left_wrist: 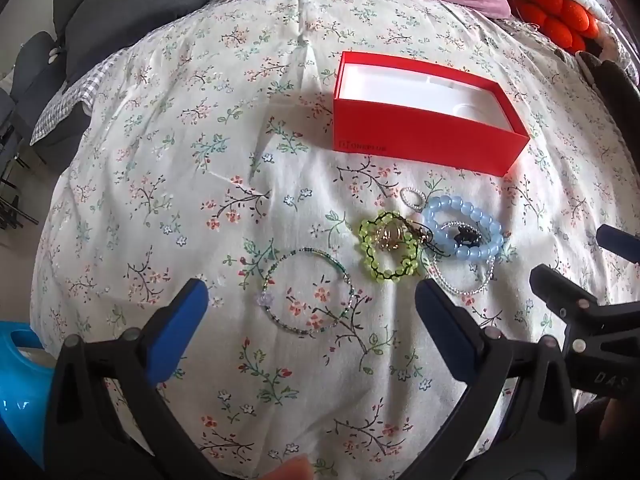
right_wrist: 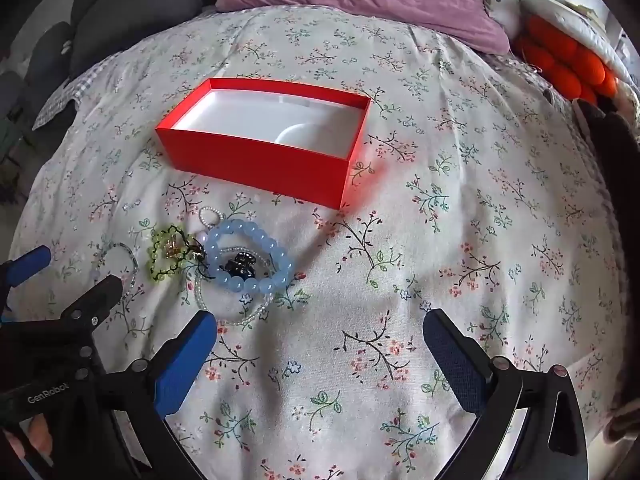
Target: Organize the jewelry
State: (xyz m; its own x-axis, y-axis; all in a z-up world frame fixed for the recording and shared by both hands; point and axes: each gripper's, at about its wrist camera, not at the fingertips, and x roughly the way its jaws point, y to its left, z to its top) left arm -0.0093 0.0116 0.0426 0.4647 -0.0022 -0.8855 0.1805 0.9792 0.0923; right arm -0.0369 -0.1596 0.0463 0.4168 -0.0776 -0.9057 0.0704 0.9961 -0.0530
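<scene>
Box point(right_wrist: 256, 168) long axis crosswise, open side up, bracelets point(right_wrist: 248, 258) lying flat nearby

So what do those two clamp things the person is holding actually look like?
Both are black plastic tongs. The left gripper and right gripper each have two angled fingers tipped with blue textured pads, joined by silver rivets. White lettering on the left gripper's body reads GenRobot.

One red box point(left_wrist: 424, 146), two tongs, several bracelets point(left_wrist: 464, 232)
</scene>
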